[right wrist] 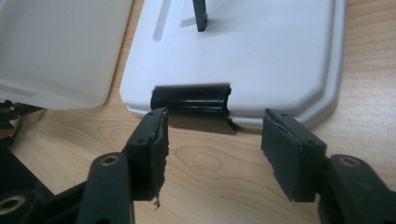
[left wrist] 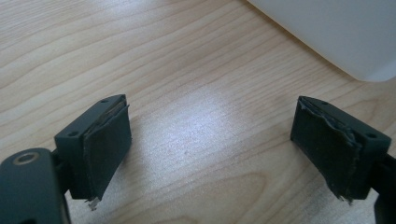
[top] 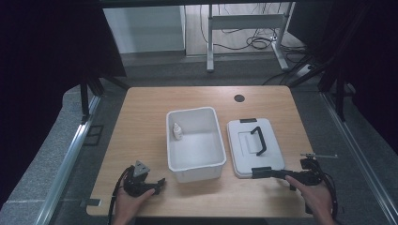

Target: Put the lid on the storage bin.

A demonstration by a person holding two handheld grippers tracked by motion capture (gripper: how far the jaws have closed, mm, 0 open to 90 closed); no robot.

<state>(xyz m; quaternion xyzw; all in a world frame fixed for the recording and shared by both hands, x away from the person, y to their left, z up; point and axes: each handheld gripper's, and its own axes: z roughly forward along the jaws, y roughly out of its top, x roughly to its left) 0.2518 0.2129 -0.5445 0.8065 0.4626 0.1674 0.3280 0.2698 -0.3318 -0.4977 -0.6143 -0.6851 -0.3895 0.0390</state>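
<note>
A white plastic bin [top: 195, 140] stands open in the middle of the wooden table, with a small white bottle [top: 177, 131] inside at its left wall. To its right lies the bin's white lid [top: 253, 145], flat, with a black handle [top: 258, 139] and a black clasp [right wrist: 191, 99] on its near edge. My right gripper [top: 257, 173] is open just in front of that clasp [top: 261, 169], with its jaws apart and nothing between them. My left gripper [top: 159, 184] rests low near the bin's front left corner [left wrist: 369, 65], open over bare wood.
A dark round hole [top: 239, 98] sits in the tabletop [top: 141, 122] behind the lid. Beyond the table stands a metal desk frame [top: 244, 28] with cables on the floor. Dark curtains and rails flank both sides.
</note>
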